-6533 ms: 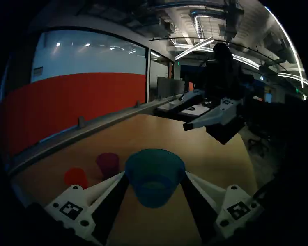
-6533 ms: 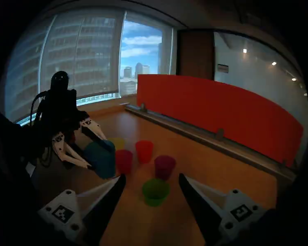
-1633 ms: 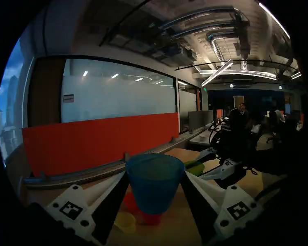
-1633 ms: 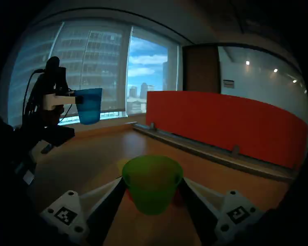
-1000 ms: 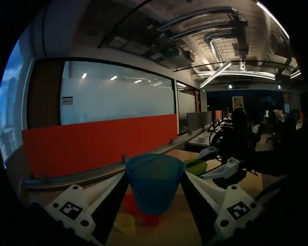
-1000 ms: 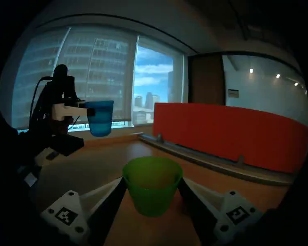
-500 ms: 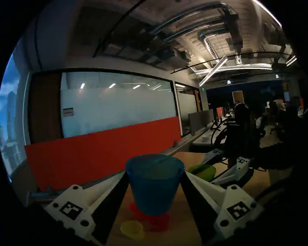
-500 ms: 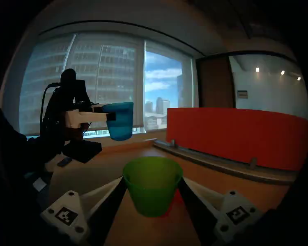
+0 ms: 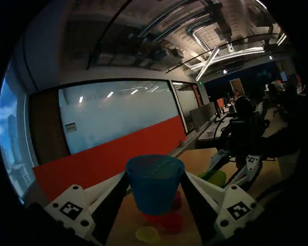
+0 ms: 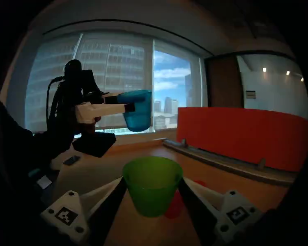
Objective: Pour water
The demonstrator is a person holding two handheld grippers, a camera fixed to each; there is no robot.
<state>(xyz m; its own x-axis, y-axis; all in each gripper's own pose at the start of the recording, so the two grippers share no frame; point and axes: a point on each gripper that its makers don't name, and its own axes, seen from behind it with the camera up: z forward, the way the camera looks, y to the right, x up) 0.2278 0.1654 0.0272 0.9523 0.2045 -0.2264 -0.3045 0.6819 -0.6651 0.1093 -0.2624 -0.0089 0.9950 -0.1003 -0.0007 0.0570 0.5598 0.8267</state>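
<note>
Blue cup [image 9: 155,186] sat clamped between both fingers of left gripper [image 9: 154,178], roughly upright, raised well above worktop [image 10: 92,172]; contents too dim to tell. Green cup [image 10: 152,188] was pinched upright by right gripper [image 10: 152,180], lower than blue cup and apart from it. On worktop below: red cups [image 9: 170,221] and yellow cup [image 9: 148,234], close together. Red partition [image 10: 244,135] ran along worktop's far side. Window [image 10: 170,90] stood behind left gripper.
</note>
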